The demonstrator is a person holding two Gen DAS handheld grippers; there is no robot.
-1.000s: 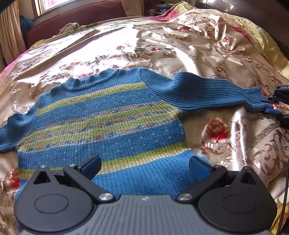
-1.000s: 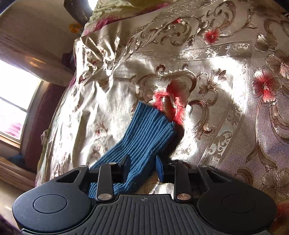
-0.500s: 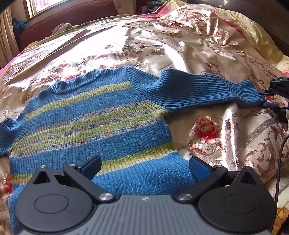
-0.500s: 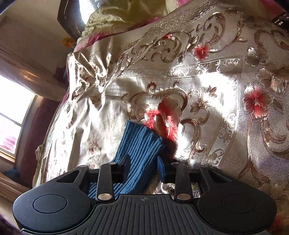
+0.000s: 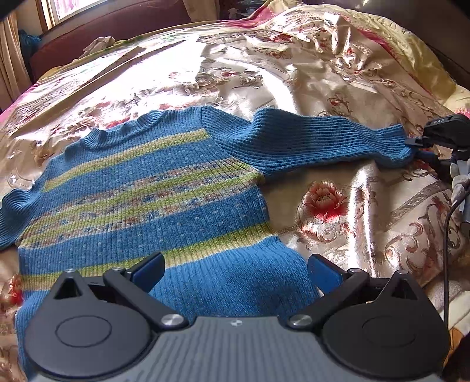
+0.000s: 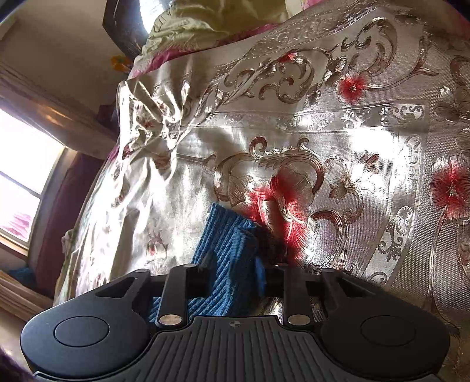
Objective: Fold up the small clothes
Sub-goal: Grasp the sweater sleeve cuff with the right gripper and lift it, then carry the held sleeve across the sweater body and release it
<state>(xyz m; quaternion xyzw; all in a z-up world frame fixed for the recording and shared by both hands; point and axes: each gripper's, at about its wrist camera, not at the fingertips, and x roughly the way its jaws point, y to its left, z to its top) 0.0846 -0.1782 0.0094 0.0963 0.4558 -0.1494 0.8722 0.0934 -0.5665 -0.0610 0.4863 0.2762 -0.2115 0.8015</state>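
A small blue knitted sweater (image 5: 147,188) with green and pink stripes lies flat, front up, on a bed. Its right sleeve (image 5: 317,141) stretches out to the right. My right gripper (image 5: 417,148) is shut on the sleeve's cuff; in the right wrist view the cuff (image 6: 226,249) sits pinched between the fingers of that gripper (image 6: 232,270). My left gripper (image 5: 235,269) is open and empty, held just above the sweater's hem (image 5: 232,282). The left sleeve (image 5: 11,214) runs off the left edge.
The bed is covered by a shiny gold floral bedspread (image 5: 337,205), wrinkled at the back right. A dark red headboard (image 5: 117,26) and a window are at the back. A black cable (image 5: 446,235) hangs at the right.
The right gripper has closed tighter on the cuff and drawn the sleeve a little inward. The left gripper has drifted slightly right over the hem, still open.
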